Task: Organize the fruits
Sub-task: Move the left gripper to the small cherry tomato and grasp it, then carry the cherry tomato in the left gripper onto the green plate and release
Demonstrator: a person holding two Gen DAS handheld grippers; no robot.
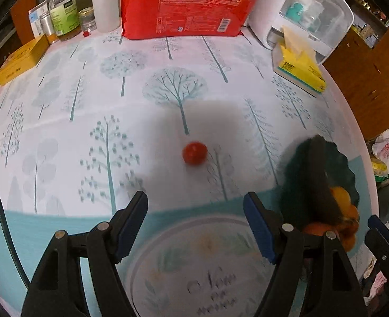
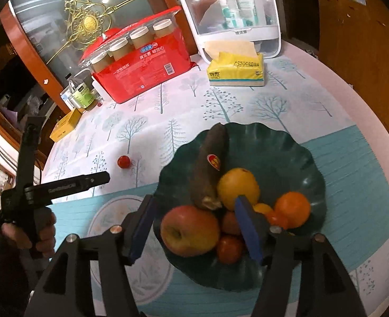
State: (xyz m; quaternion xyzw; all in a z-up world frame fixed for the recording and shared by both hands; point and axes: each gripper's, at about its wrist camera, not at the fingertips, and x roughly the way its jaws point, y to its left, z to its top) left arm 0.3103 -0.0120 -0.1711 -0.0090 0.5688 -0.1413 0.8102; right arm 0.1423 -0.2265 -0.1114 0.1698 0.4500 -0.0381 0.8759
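A small red tomato (image 1: 194, 153) lies alone on the tree-print tablecloth; it also shows in the right wrist view (image 2: 123, 161). My left gripper (image 1: 195, 206) is open and empty, a short way in front of the tomato. A dark green wavy bowl (image 2: 295, 142) holds a dark banana (image 2: 210, 166), an apple (image 2: 189, 231), a yellow fruit (image 2: 238, 187), an orange (image 2: 292, 208) and small tomatoes. My right gripper (image 2: 194, 216) is open and empty, hovering over the bowl's near side above the apple. The bowl (image 1: 345, 169) sits at the right of the left wrist view.
A red pack of paper cups (image 1: 186, 8), a yellow tissue box (image 1: 300, 68), a white storage case (image 1: 308, 10), bottles (image 1: 62, 13) and a yellow box (image 1: 20, 60) stand along the table's far side. A round printed mat (image 1: 194, 264) lies under the left gripper.
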